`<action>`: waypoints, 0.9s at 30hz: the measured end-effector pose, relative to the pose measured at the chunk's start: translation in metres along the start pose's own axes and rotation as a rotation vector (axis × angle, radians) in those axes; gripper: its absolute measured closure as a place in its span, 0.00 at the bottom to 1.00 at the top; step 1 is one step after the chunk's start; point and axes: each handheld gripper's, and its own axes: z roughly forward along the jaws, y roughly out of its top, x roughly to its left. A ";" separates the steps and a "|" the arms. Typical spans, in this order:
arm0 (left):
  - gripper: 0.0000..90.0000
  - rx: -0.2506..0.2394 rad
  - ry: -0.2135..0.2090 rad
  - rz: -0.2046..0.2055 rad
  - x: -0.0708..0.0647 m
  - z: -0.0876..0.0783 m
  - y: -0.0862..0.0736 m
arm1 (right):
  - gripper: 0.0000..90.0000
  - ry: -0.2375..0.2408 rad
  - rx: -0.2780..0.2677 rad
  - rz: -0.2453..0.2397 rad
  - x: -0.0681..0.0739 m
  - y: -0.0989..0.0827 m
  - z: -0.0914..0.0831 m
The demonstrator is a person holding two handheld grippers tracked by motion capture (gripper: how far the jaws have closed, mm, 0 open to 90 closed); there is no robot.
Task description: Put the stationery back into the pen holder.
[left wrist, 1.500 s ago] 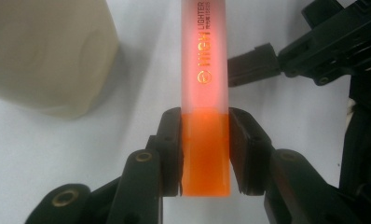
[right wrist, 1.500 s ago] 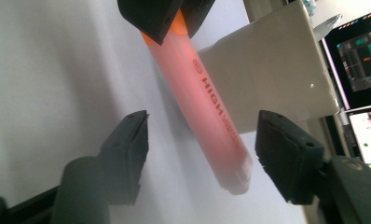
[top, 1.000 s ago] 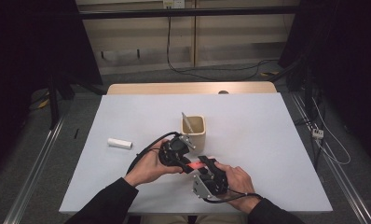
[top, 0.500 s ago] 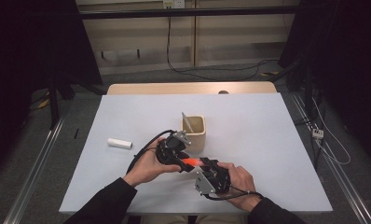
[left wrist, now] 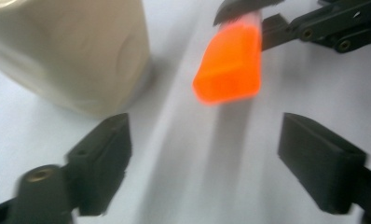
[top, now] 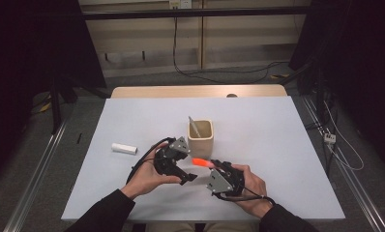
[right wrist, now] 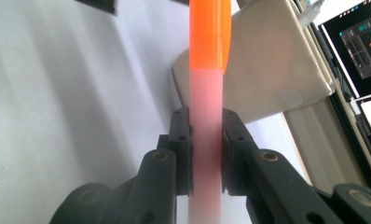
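Note:
A marker with a pale pink barrel [right wrist: 206, 116] and an orange cap [right wrist: 210, 32] is clamped in my right gripper [right wrist: 206, 140], which is shut on the barrel. In the high view the marker [top: 200, 162] points left from the right gripper [top: 215, 166] toward my left gripper [top: 189, 165]. The left gripper [left wrist: 211, 163] has just been opening; its pads [left wrist: 319, 163] stand wide apart. The orange cap [left wrist: 230, 60] hangs a little beyond them, untouched. A beige cup [top: 200, 135] holding a pen [top: 194, 126] stands just behind both grippers.
A small white cylinder [top: 124, 148] lies on the white table [top: 287, 145] to the left of my left hand. The cup [left wrist: 72, 51] is close on the left of the left gripper's jaws. The table's front edge is right under the forearms.
The left gripper, earlier closed around the marker's orange end, now has its jaws spread and has drawn back slightly to the left. The right gripper still holds the marker in place.

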 end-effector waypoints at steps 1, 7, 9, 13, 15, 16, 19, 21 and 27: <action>0.17 -0.003 0.013 -0.004 0.000 -0.001 -0.002 | 0.86 -0.002 0.002 0.010 -0.001 -0.001 0.000; 0.13 -0.005 0.041 -0.080 0.002 0.000 -0.014 | 0.86 0.042 -0.017 0.125 -0.007 -0.004 -0.002; 0.10 -0.008 0.042 -0.088 0.004 0.000 -0.019 | 0.86 0.060 -0.047 0.158 -0.009 -0.005 -0.002; 0.08 -0.037 0.047 -0.111 0.006 -0.005 -0.026 | 0.86 0.082 -0.079 0.213 -0.012 -0.007 -0.002; 0.07 -0.070 0.047 -0.115 0.002 -0.010 -0.029 | 0.86 0.096 -0.088 0.247 -0.014 -0.008 -0.002; 0.07 -0.091 0.043 -0.106 -0.001 -0.012 -0.031 | 0.86 0.098 -0.092 0.258 -0.015 -0.008 -0.002; 0.06 -0.105 0.072 -0.076 -0.008 -0.016 -0.035 | 0.86 0.117 -0.114 0.321 -0.020 -0.011 -0.002; 0.06 -0.124 0.075 -0.083 -0.009 -0.018 -0.039 | 0.86 0.134 -0.136 0.377 -0.024 -0.012 -0.003; 0.08 -0.191 0.113 -0.104 -0.009 -0.026 -0.054 | 0.86 0.165 -0.177 0.480 -0.032 -0.015 -0.005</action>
